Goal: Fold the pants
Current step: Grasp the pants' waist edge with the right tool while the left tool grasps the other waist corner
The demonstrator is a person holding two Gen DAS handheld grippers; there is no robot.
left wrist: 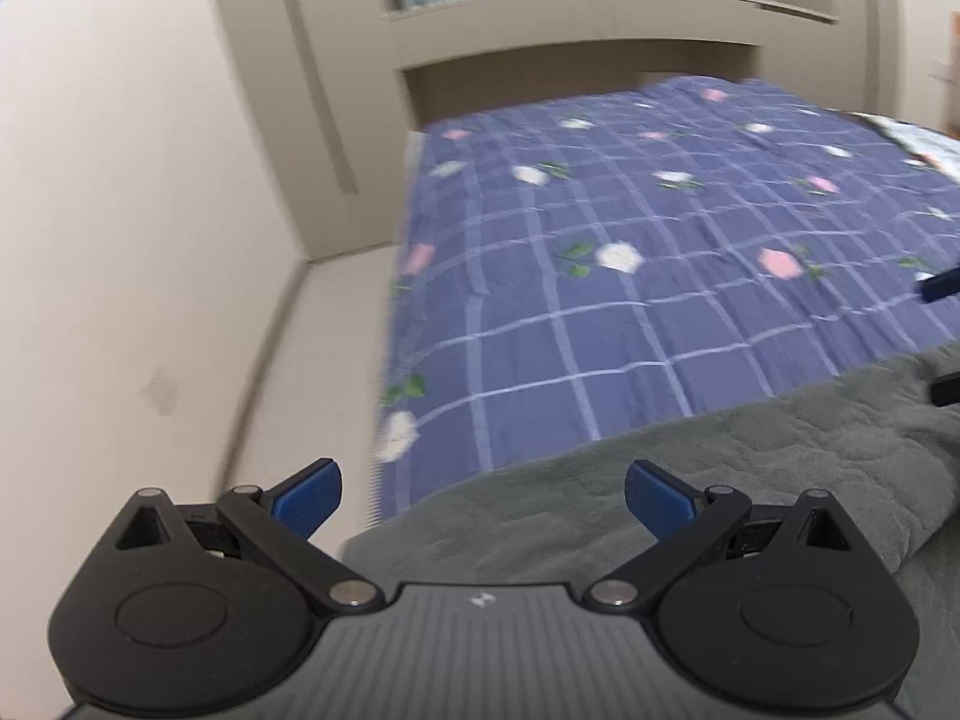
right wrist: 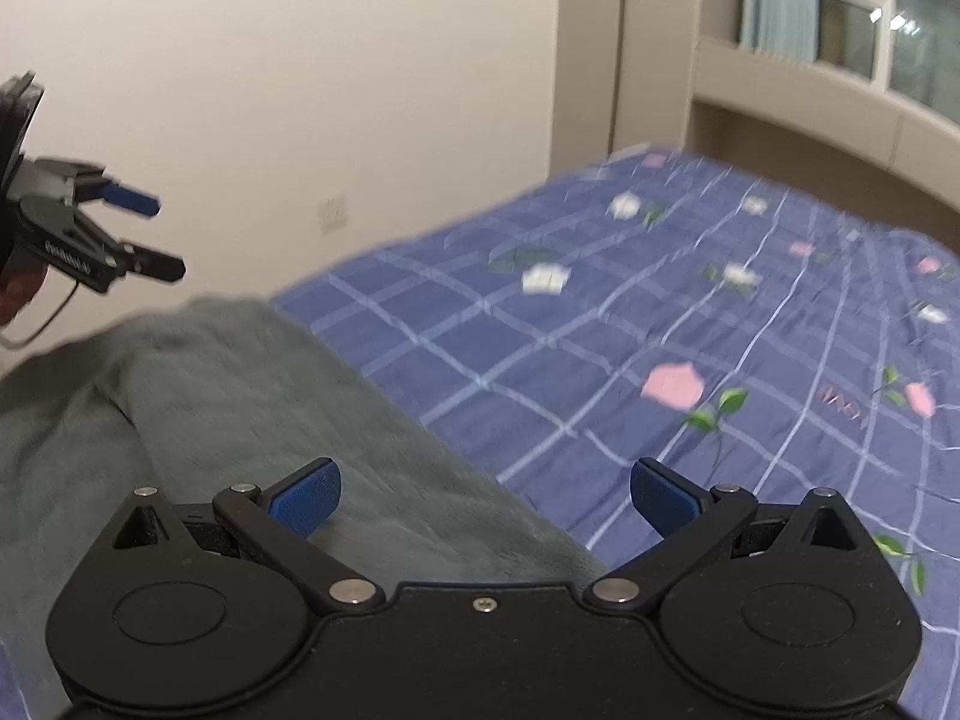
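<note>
One bed (left wrist: 630, 300) fills both views, covered by blue checked bedspread (right wrist: 540, 360) with pink and white flowers. Grey fleece pants (left wrist: 660, 510) lie rumpled on near edge of bed, below both grippers. Beige wall (right wrist: 300, 90) behind; window (right wrist: 870, 18) beyond far end. Left gripper (left wrist: 483, 495) above pants, blue fingers (left wrist: 309, 495) spread wide, holding nothing. Right gripper (right wrist: 486, 495) likewise, fingers (right wrist: 666, 495) spread, empty.

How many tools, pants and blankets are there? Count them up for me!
Tools: 2, the left tool and the right tool, both open
Grey pants: 1
Blue flowery blanket: 1
Total: 4
</note>
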